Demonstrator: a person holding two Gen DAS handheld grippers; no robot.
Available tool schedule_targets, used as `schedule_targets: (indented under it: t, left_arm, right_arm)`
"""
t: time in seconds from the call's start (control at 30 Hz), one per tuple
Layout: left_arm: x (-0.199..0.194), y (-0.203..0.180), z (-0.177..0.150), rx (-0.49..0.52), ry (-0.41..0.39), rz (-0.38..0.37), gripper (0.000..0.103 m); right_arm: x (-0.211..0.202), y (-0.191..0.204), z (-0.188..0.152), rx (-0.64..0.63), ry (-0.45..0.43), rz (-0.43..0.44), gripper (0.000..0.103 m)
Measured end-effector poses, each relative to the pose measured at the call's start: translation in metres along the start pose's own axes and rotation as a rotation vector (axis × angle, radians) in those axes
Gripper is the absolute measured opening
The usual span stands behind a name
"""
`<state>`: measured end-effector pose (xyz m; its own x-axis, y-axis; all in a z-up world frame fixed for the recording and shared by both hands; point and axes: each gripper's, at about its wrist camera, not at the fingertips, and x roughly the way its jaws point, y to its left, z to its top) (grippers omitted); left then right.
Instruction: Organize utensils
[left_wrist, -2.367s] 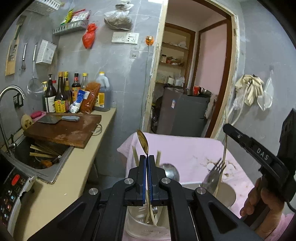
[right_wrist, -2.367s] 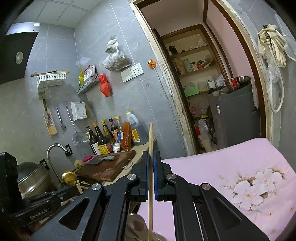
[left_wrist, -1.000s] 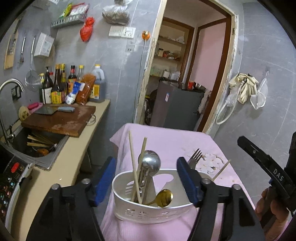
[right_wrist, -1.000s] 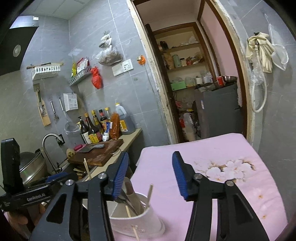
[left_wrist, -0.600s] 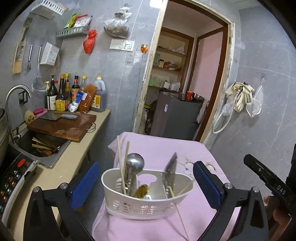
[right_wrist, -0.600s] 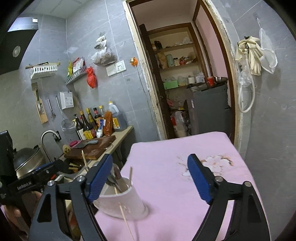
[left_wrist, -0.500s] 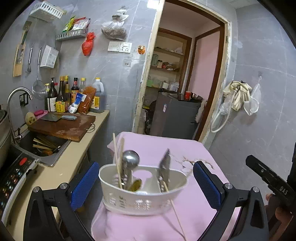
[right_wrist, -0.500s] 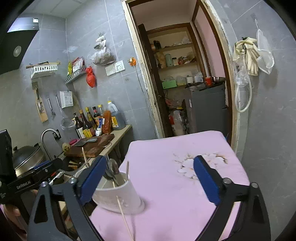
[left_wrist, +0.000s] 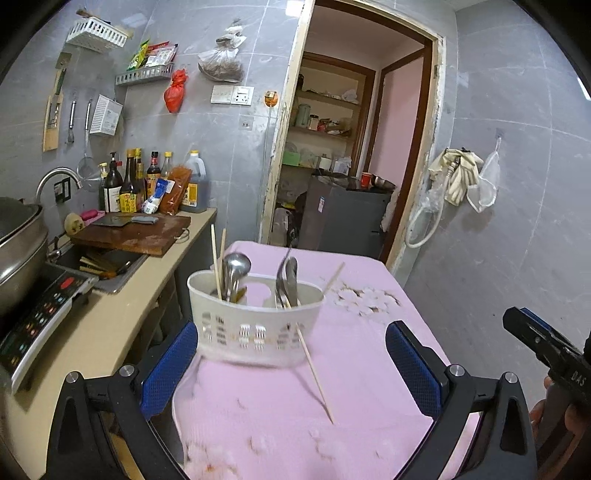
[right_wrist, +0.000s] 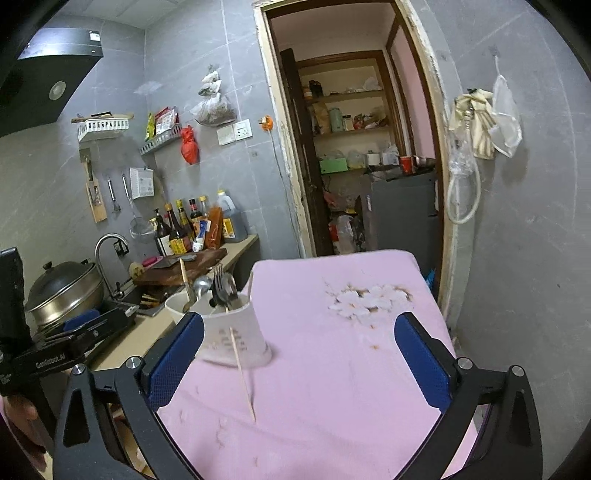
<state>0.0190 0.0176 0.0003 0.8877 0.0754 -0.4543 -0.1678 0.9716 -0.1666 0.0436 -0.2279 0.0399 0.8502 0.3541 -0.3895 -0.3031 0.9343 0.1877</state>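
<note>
A white perforated utensil caddy stands on the pink floral cloth. Its left part holds chopsticks and a steel ladle; its right part holds a fork and spoon. One chopstick leans against the caddy's front, its tip on the cloth; it also shows in the right wrist view. Another chopstick sticks out at the caddy's right rim. My left gripper is wide open and empty, just in front of the caddy. My right gripper is wide open and empty, right of the caddy.
A counter on the left carries an induction cooker, a pot, a sink, a cutting board and bottles. A doorway opens behind the table. The grey wall is to the right.
Both grippers were shut, left on a spoon, right on a chopstick. Both opened wide and drew back from the caddy. The spoon now sits in the caddy; a chopstick leans against its front.
</note>
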Motion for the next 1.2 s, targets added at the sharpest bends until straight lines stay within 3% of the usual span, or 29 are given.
schedule_targets:
  t: [0.37, 0.73, 1.2]
  left_arm:
    - [-0.037, -0.013, -0.020, 0.012, 0.012, 0.020, 0.102]
    - [-0.040, -0.023, -0.024, 0.026, 0.006, 0.010, 0.102]
    - [-0.046, -0.024, -0.036, 0.034, -0.042, 0.036, 0.102]
  right_arm:
    - [-0.044, -0.019, -0.017, 0.000, 0.013, -0.062, 0.102]
    - [-0.054, -0.018, -0.027, 0.014, 0.035, -0.080, 0.102]
    - [-0.056, -0.010, -0.031, -0.028, -0.005, -0.100, 0.101]
